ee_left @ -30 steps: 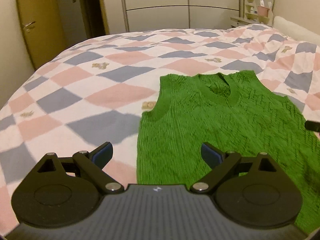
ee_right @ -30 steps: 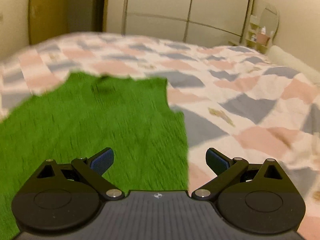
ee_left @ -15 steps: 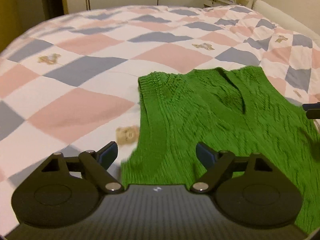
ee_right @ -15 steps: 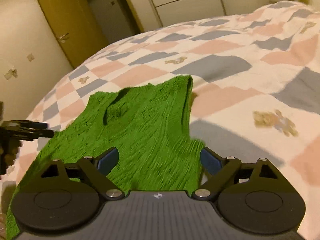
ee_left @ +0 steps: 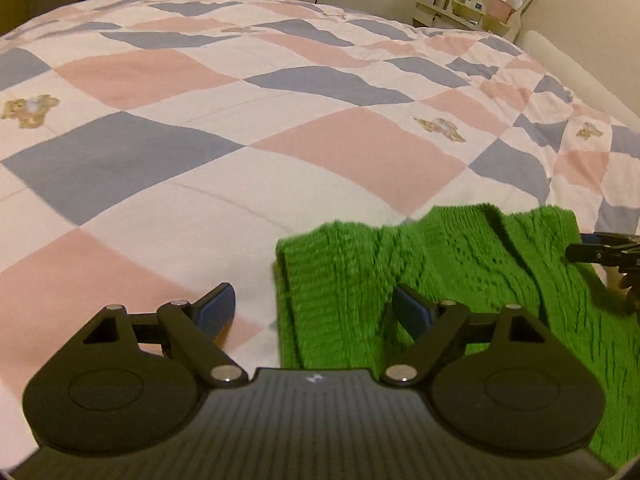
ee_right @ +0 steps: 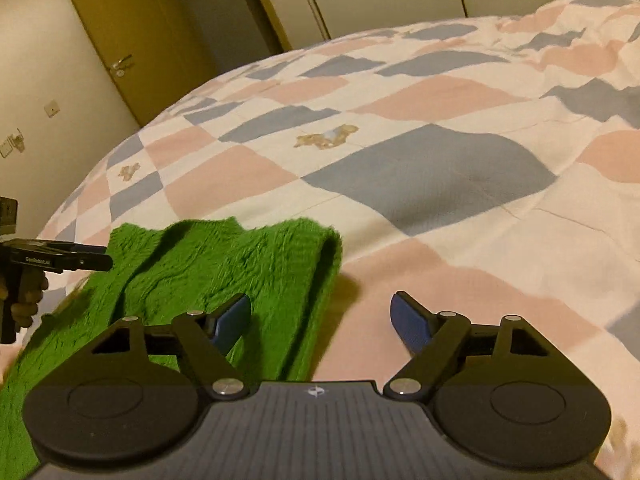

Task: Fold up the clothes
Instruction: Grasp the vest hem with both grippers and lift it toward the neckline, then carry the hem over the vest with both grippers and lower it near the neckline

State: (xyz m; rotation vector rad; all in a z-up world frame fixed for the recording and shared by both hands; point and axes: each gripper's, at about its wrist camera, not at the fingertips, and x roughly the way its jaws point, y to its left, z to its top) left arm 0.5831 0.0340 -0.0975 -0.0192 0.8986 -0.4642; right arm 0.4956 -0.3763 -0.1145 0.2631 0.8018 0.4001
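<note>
Closer to the vest's point(ee_left: 440, 264) shoulders than a second ago. Left tool point(ee_left: 314, 306) wide open, empty, straddling its left shoulder edge on the bed point(ee_left: 200, 168). Right tool point(ee_right: 322, 318) likewise open, empty, over the right shoulder edge.

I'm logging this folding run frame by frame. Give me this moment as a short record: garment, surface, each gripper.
garment: green knit vest, lying on the bed
surface: checked quilt in pink, blue and white
left gripper: open, straddling the vest's left shoulder edge, nothing gripped
right gripper: open, straddling the vest's right shoulder edge, nothing gripped
fold: not yet started
</note>
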